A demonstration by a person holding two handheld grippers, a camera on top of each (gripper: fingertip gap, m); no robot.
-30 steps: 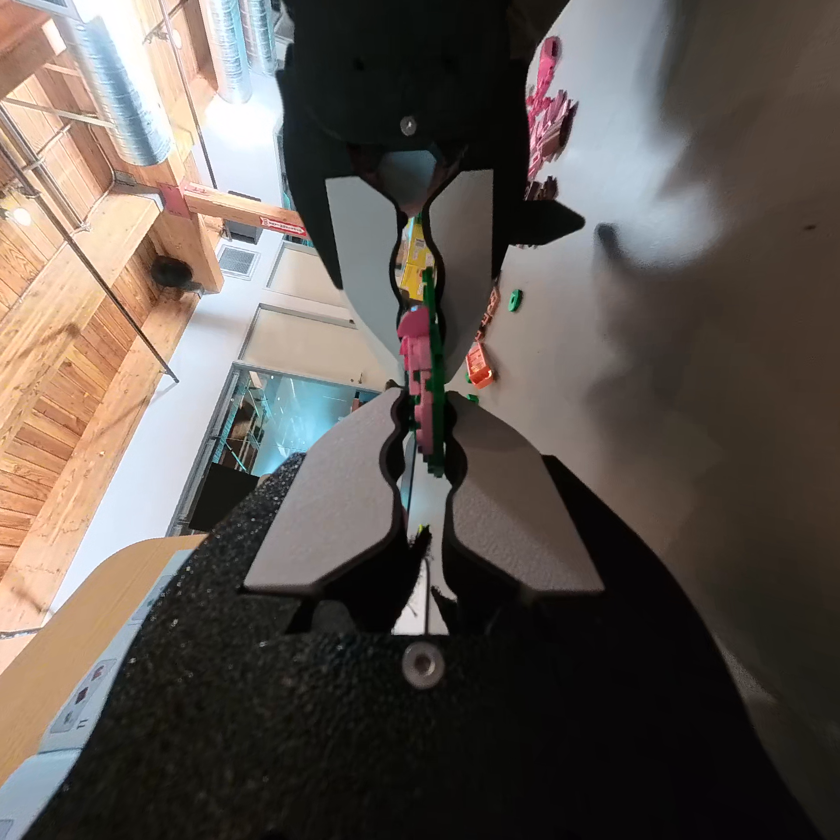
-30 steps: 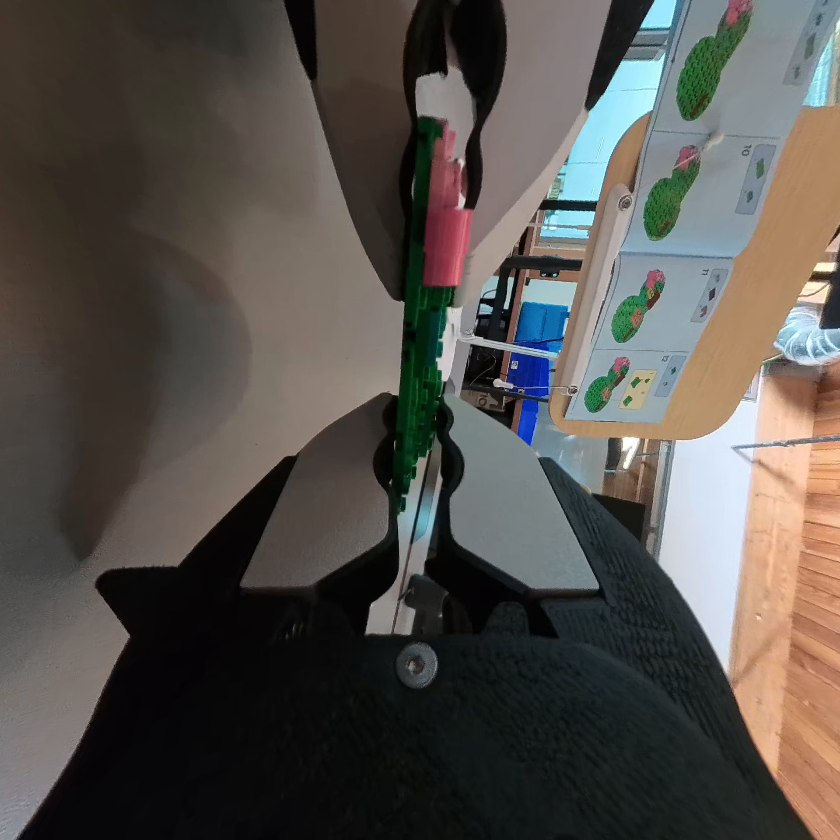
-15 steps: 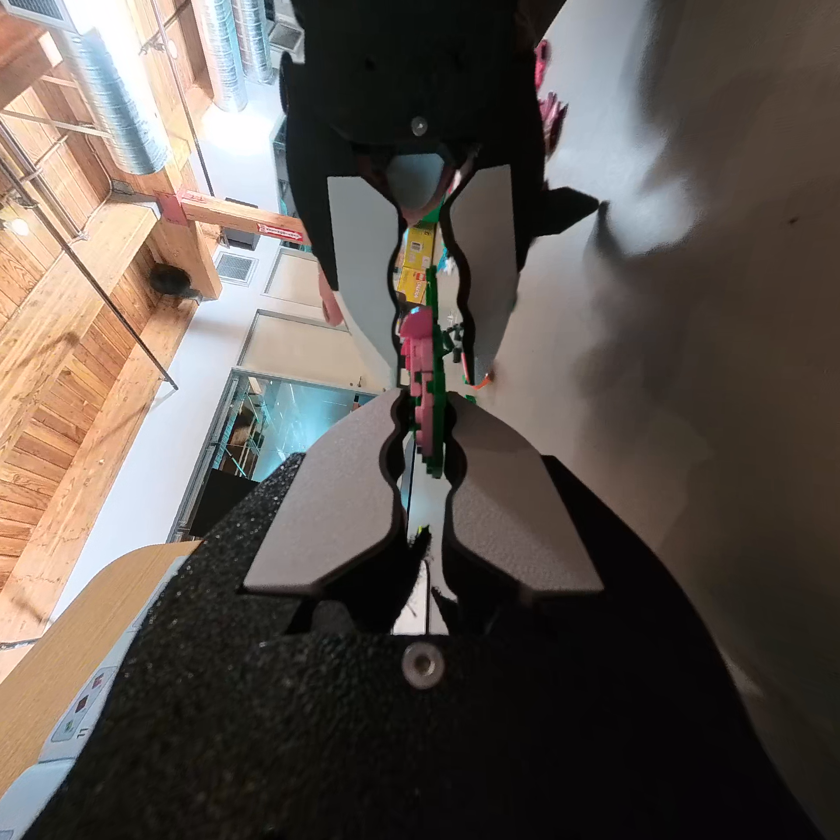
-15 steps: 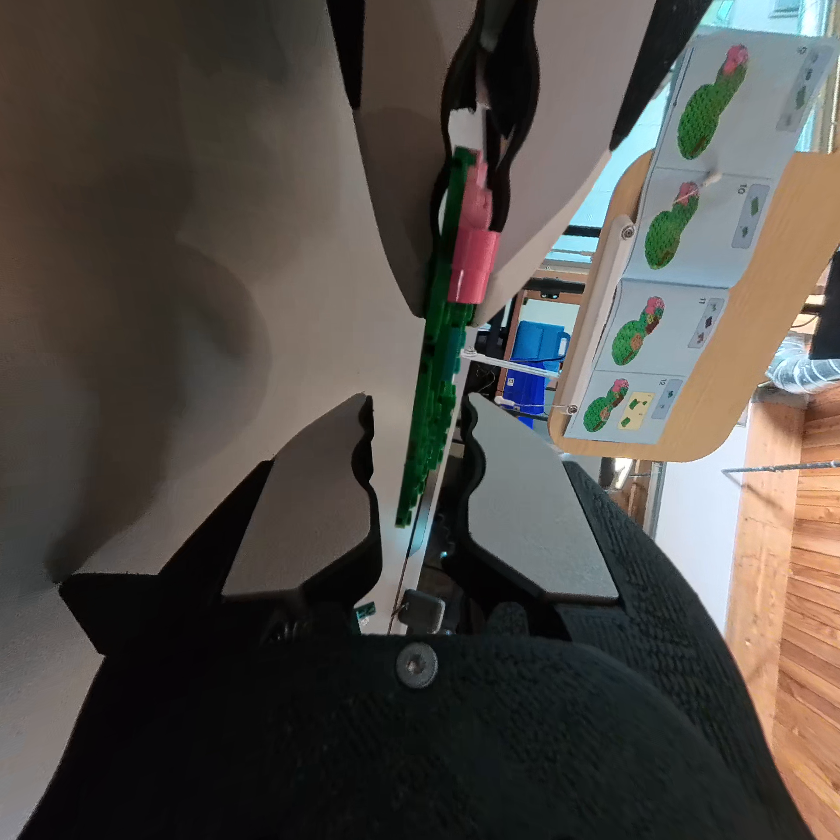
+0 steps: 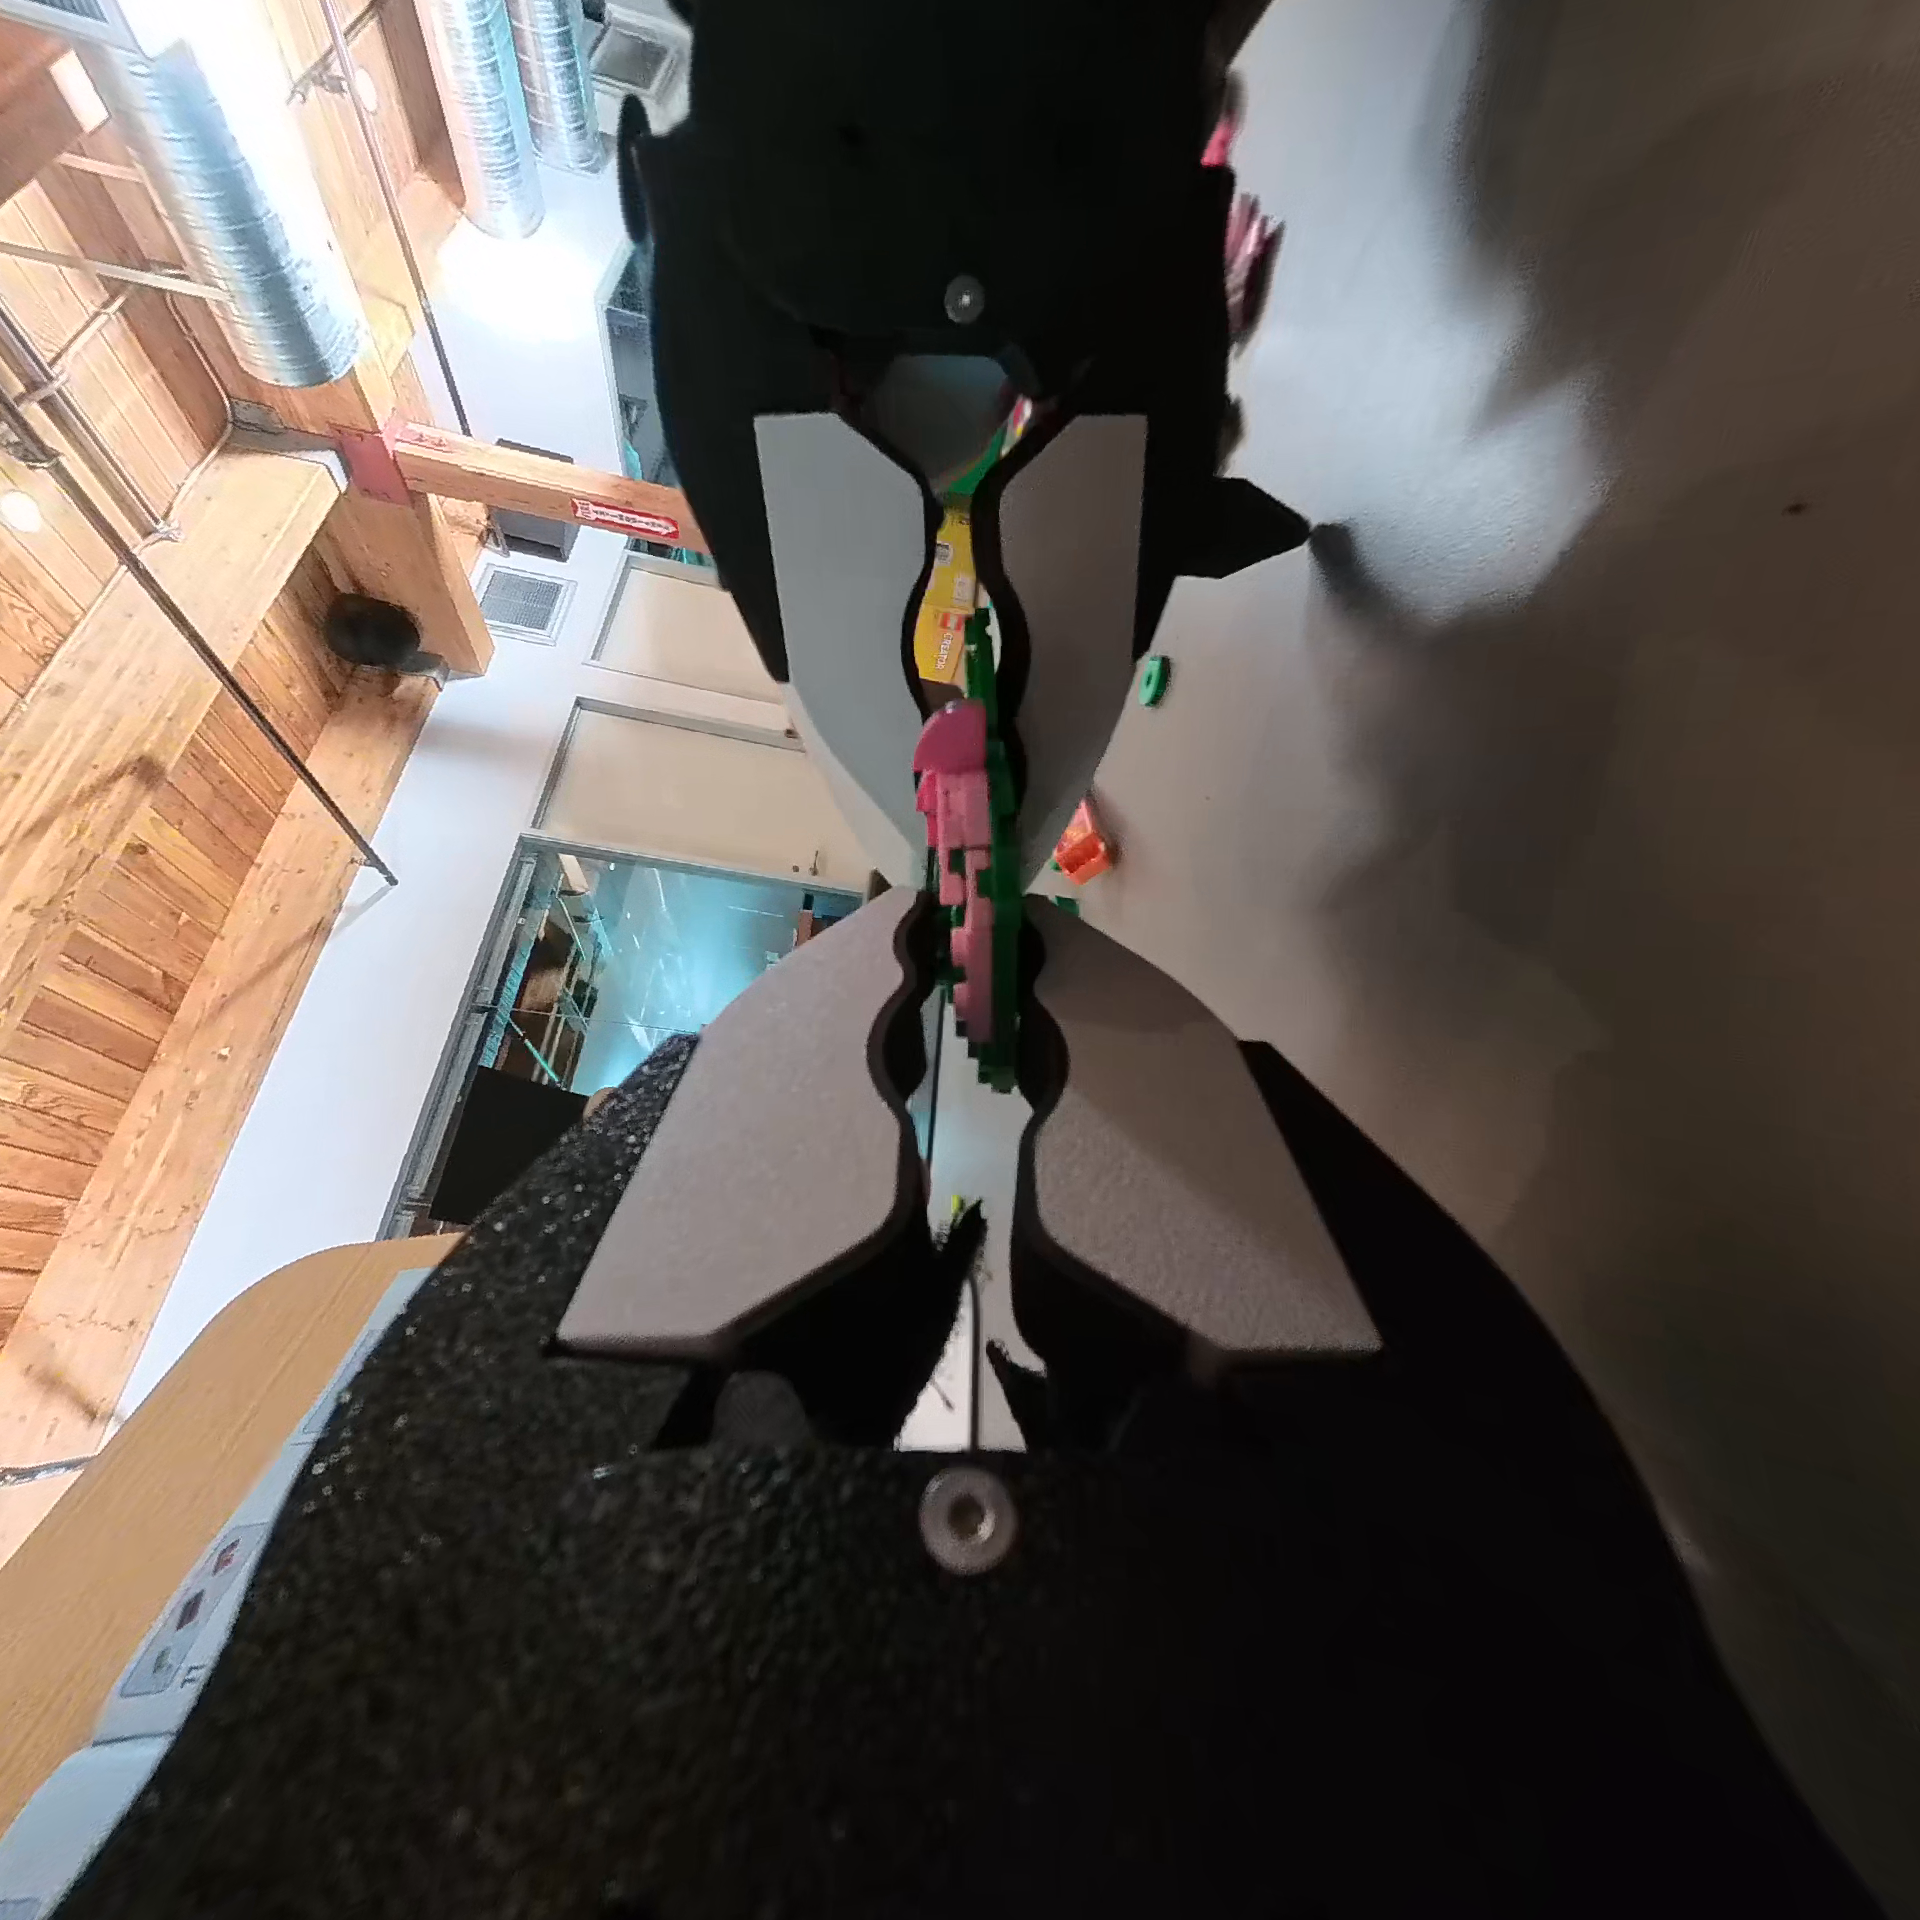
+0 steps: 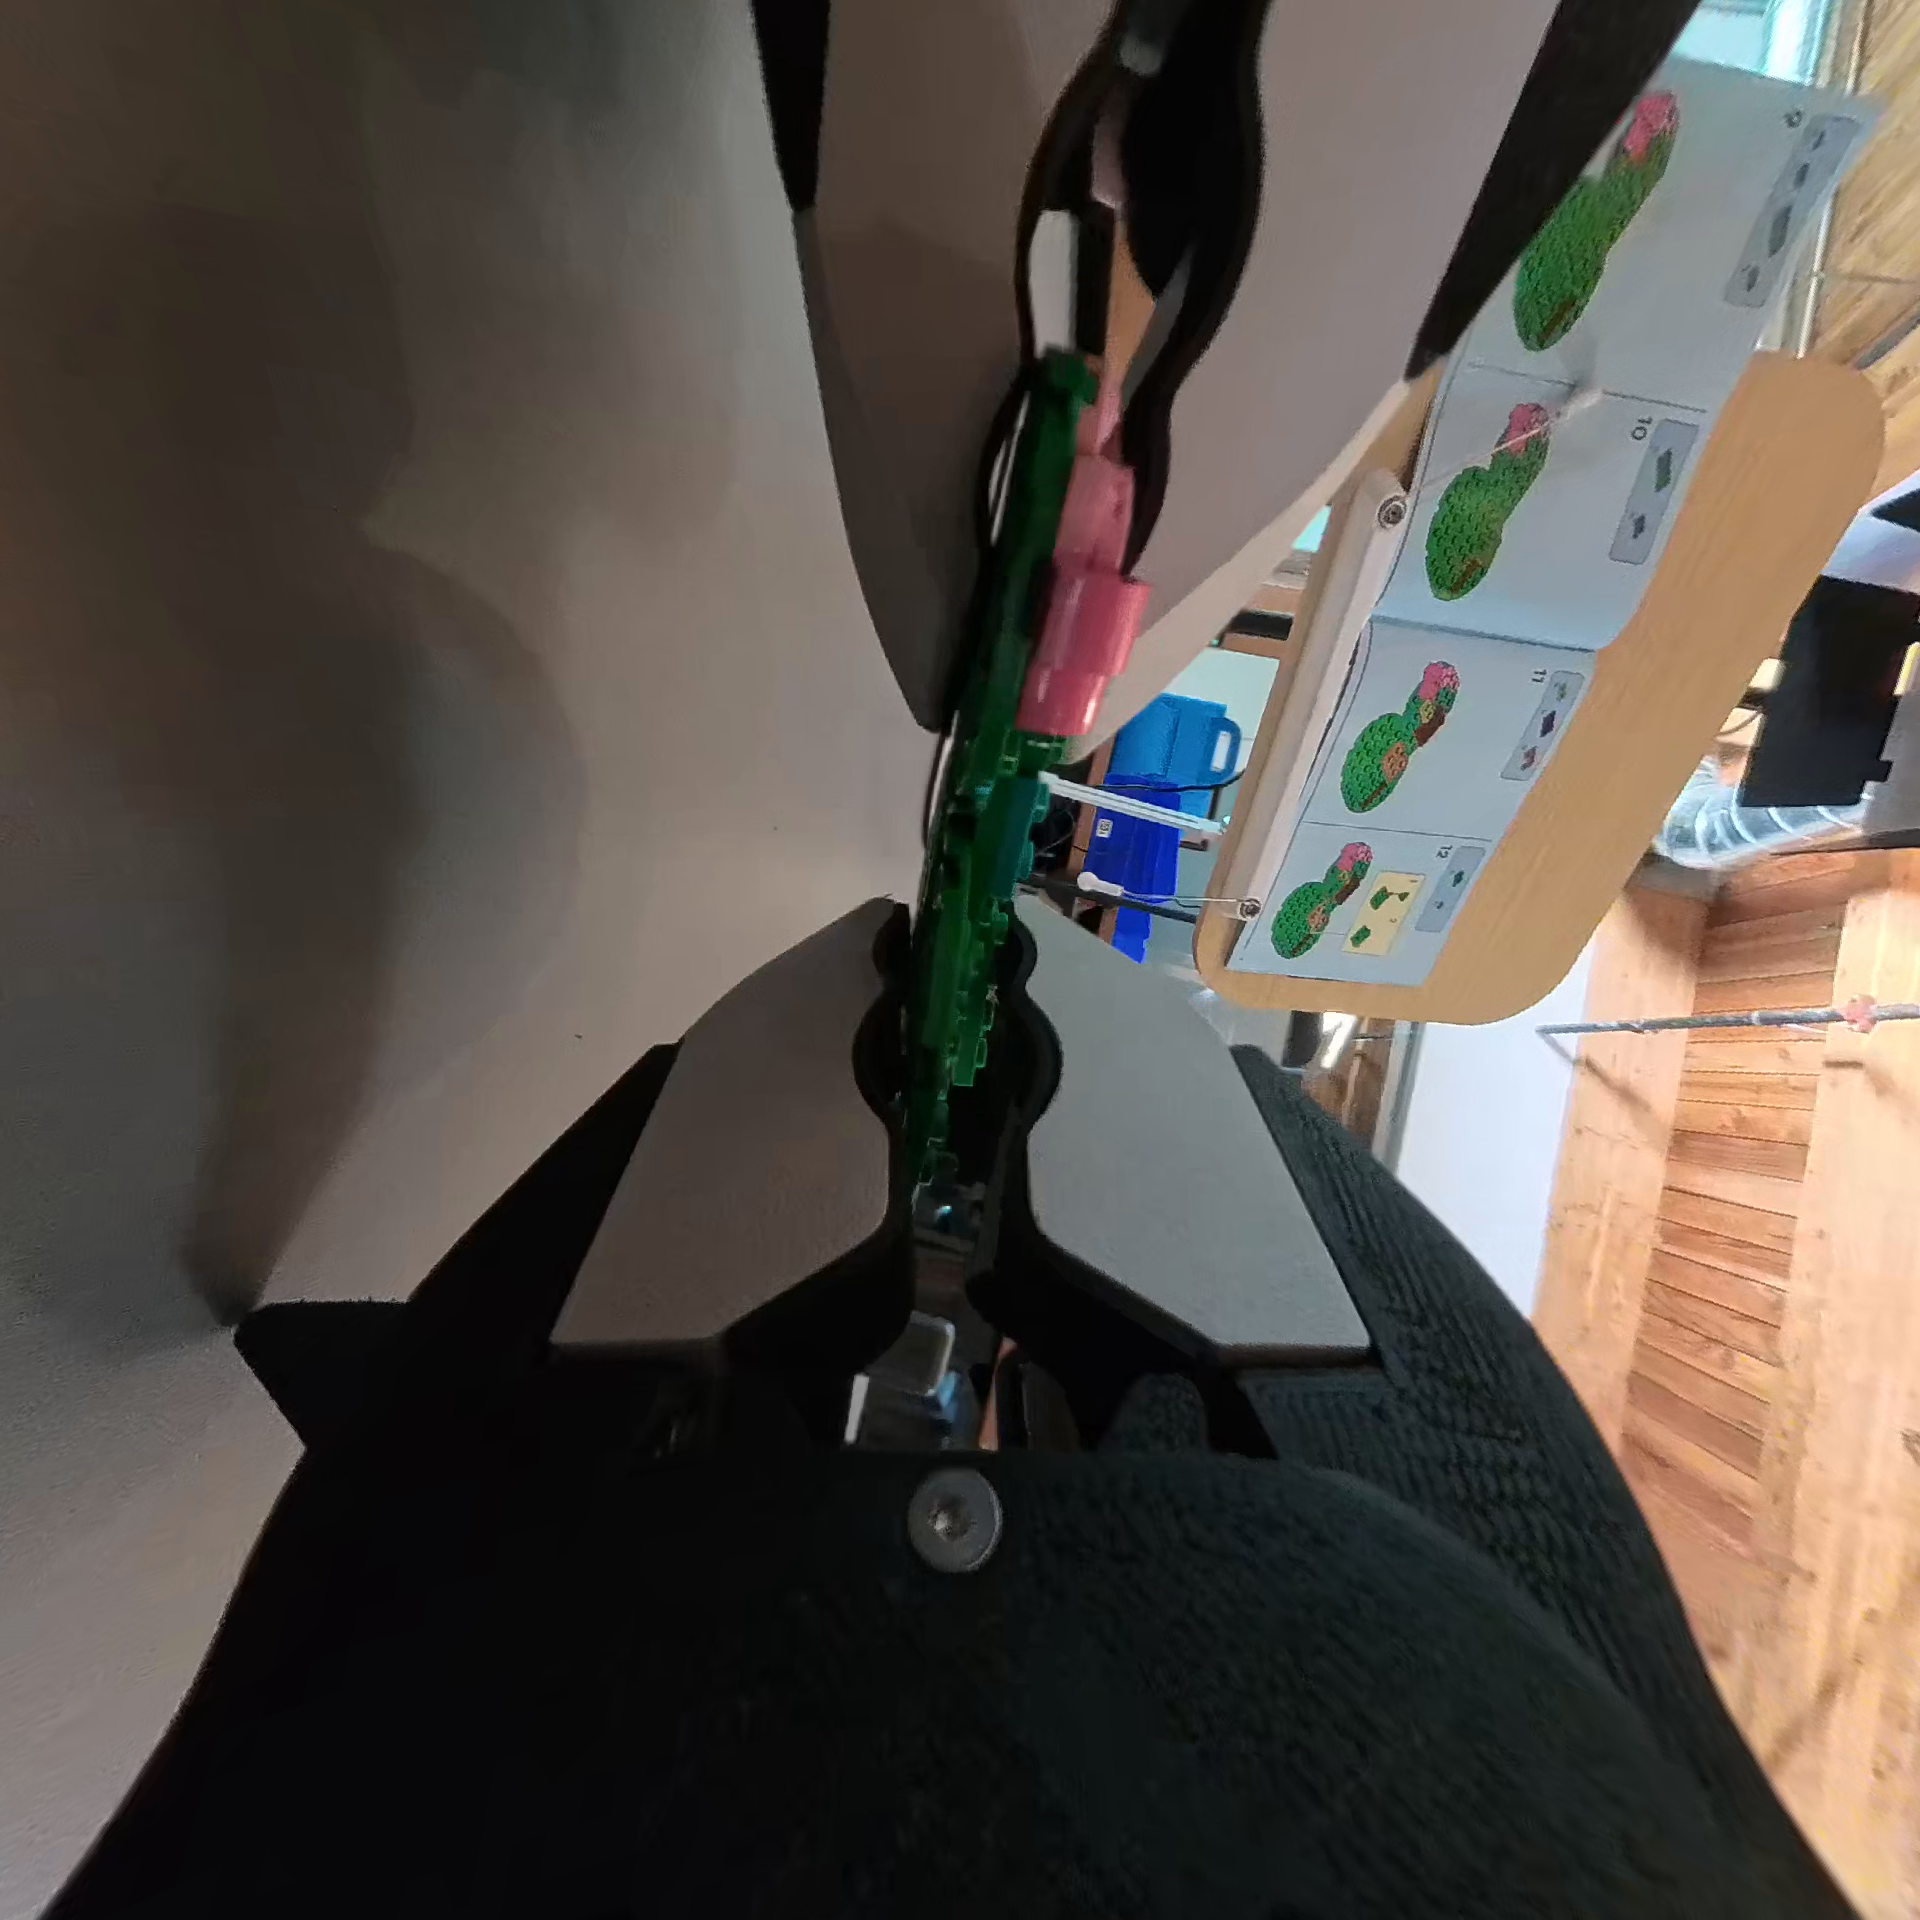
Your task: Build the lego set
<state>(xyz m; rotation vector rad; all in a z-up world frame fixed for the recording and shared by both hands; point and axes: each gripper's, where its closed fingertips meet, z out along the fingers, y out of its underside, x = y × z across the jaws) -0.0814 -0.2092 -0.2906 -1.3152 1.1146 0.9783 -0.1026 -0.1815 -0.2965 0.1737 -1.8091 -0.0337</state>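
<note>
- The table [image 5: 1558, 935] is big and grey. Both views are tipped on their side, so it looks like a wall.
- A wooden board [image 6: 1621, 831] stands at the back and holds the guide [image 6: 1455, 675], a paper with pictures of the build.
- The right gripper [image 6: 951, 1023] is clamped on the green end of the build [image 6: 992, 790].
- The left gripper [image 5: 971, 1003] is clamped on the other end, where the pink bricks [image 5: 961, 821] sit.
- So the build is held up in the air between the two grippers, edge-on to both cameras, beside the table.
- The build is a thin, flat green plate with small bricks stuck on. I think it is light and stiff.
- I think it could snap apart if it gets bent, and the pink bricks could pop off if they get pushed sideways.
- The flat green sides look like the best place to hold it, near the edge, pinching front and back.
- Loose bits lie on the table: a pink pile [image 5: 1247, 239], an orange piece [image 5: 1083, 854] and a small green ring [image 5: 1151, 681].
- A yellow box [image 5: 940, 623] shows far back. I cannot tell what is in it.
- I see no tray or bowl for the bricks.
</note>
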